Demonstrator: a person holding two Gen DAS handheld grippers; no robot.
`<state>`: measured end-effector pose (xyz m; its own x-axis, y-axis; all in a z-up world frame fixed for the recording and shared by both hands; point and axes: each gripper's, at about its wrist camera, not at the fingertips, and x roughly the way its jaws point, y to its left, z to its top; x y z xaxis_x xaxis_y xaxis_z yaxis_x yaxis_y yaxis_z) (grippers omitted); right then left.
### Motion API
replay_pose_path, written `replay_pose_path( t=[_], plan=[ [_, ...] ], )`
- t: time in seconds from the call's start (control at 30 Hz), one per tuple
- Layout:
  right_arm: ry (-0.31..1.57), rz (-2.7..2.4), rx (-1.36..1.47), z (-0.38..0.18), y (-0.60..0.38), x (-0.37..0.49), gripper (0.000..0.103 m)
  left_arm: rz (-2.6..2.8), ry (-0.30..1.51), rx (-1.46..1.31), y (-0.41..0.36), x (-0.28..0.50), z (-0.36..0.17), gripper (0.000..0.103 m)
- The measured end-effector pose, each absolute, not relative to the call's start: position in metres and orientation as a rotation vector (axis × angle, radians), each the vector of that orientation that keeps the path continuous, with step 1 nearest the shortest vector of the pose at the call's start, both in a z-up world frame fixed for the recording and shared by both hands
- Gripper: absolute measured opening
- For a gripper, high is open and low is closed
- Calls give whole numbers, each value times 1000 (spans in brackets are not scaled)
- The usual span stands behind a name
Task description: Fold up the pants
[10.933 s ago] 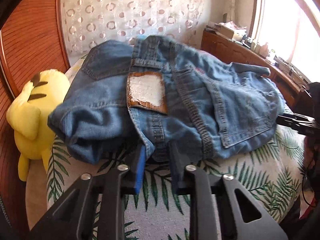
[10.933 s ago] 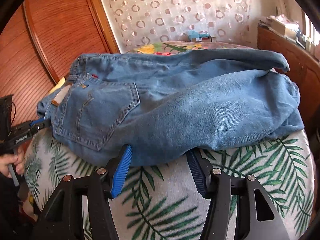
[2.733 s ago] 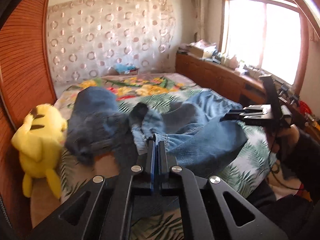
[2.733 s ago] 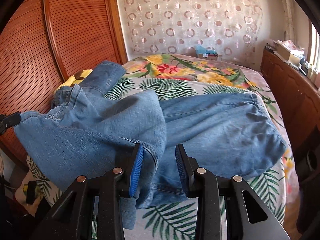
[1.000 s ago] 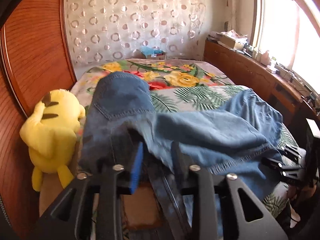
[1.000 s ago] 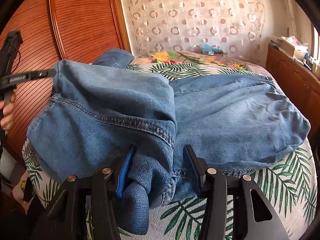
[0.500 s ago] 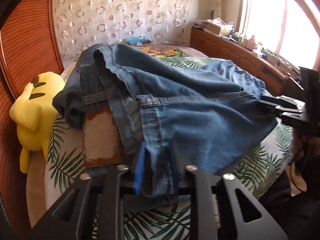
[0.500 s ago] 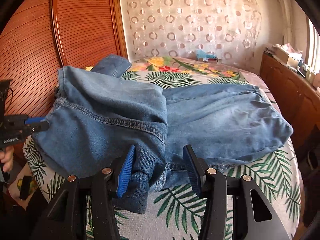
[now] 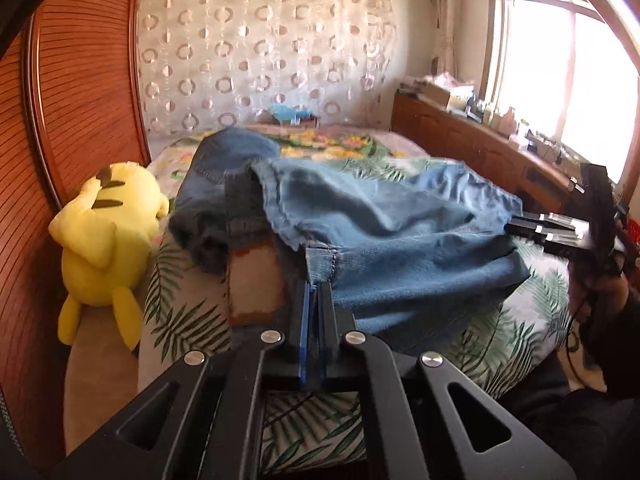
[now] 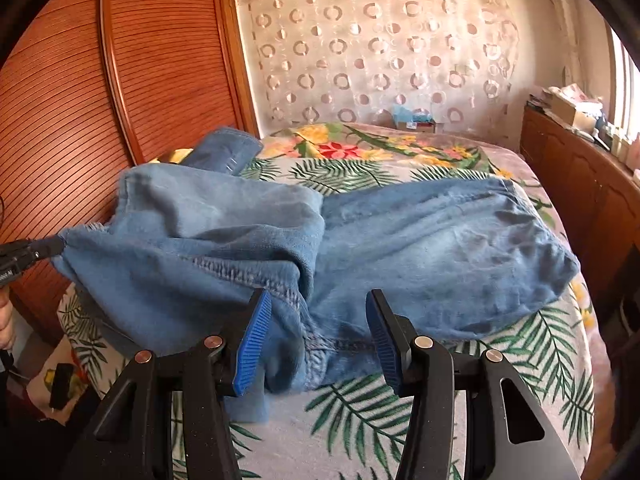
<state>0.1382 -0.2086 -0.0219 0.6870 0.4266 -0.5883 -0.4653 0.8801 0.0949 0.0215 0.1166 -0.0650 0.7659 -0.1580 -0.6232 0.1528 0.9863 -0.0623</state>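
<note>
Blue denim pants (image 9: 400, 236) lie bunched across the near part of the bed, with a brown leather waist patch (image 9: 256, 288) showing. My left gripper (image 9: 315, 292) is shut on a hem edge of the pants and holds it lifted; it also shows at the left edge of the right wrist view (image 10: 28, 254), pulling the cloth taut. My right gripper (image 10: 316, 332) is open, its blue pads either side of the pant hem (image 10: 316, 344) without pinching it. It shows at the right of the left wrist view (image 9: 560, 232).
A yellow plush toy (image 9: 108, 248) lies at the bed's left edge against the wooden wardrobe (image 10: 120, 100). The leaf-print bedspread (image 10: 400, 412) covers the bed. A wooden sideboard (image 9: 472, 148) with clutter runs under the window on the right.
My left gripper has shut on the pants' edge and lifted it. My right gripper stays open at the hem. The pants have shifted and bunched further.
</note>
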Motion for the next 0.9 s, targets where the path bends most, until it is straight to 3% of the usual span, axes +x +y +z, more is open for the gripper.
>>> replay_pose_path(
  t=[0.17, 0.33, 0.67, 0.77, 0.9],
  plan=[
    [671, 554, -63, -24, -194, 146, 47, -172, 714, -16, 117, 25, -77, 4],
    [733, 577, -86, -38, -191, 155, 9, -177, 706, -8, 115, 21, -75, 4],
    [744, 591, -87, -30, -208, 120, 7, -161, 706, -15, 116, 31, -70, 6],
    [749, 572, -87, -33, -209, 125, 7, -160, 704, -7, 111, 39, -67, 19],
    [734, 565, -57, -26, -216, 126, 11, -169, 698, 3, 102, 51, -65, 45]
  ],
)
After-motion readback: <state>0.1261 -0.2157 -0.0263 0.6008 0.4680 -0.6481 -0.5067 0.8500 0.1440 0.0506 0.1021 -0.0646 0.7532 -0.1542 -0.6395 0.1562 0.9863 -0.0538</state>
